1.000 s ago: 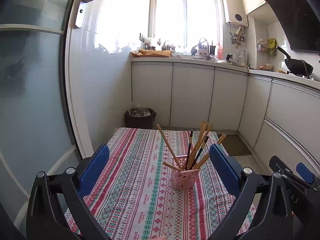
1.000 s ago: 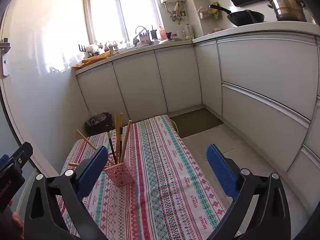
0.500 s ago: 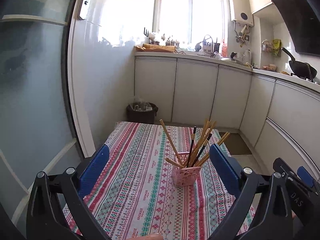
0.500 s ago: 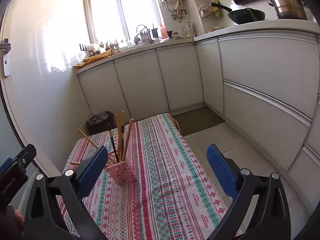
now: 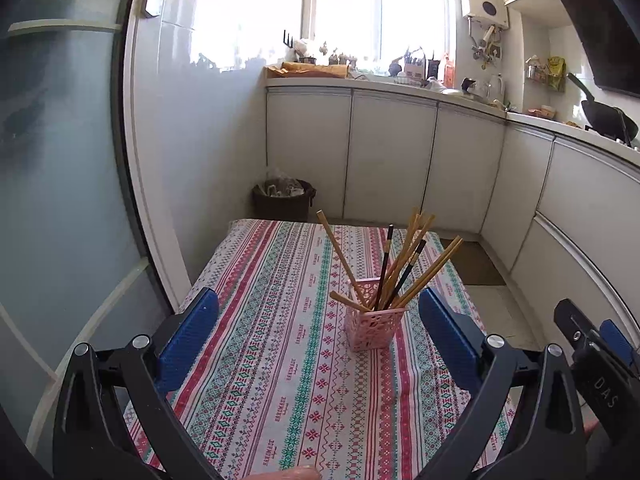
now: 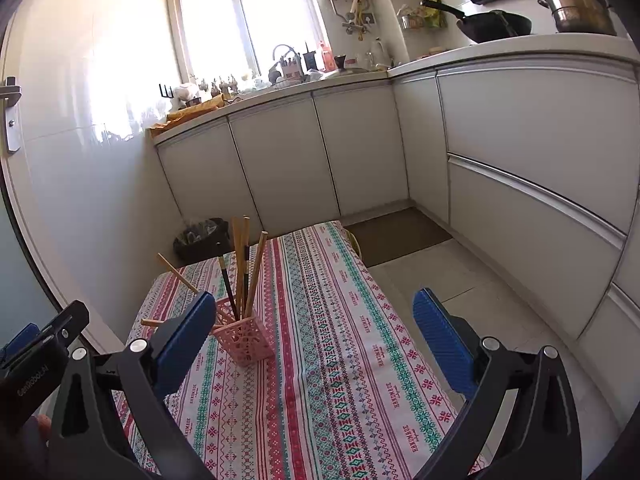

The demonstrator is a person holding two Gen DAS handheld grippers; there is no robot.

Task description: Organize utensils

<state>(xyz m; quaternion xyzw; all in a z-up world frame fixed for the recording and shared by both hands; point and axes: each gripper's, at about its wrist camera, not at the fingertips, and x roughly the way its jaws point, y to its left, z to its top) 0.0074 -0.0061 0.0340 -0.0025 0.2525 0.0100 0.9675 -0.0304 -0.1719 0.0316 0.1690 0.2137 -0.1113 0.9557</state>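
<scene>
Chopsticks [image 5: 400, 268] standing splayed in pink basket [image 5: 370, 328], mostly wooden, two black; one short stick poking sideways over rim. Basket upright on patterned tablecloth [image 5: 280, 360], toward table's right side in left view. Left gripper [image 5: 318, 332] spread wide, grasping nothing, raised above cloth, basket between its blue pads. Right gripper [image 6: 314, 330] likewise spread and bare, basket just beside its left pad. Bin [image 5: 283, 199] on floor beyond table's far end.
</scene>
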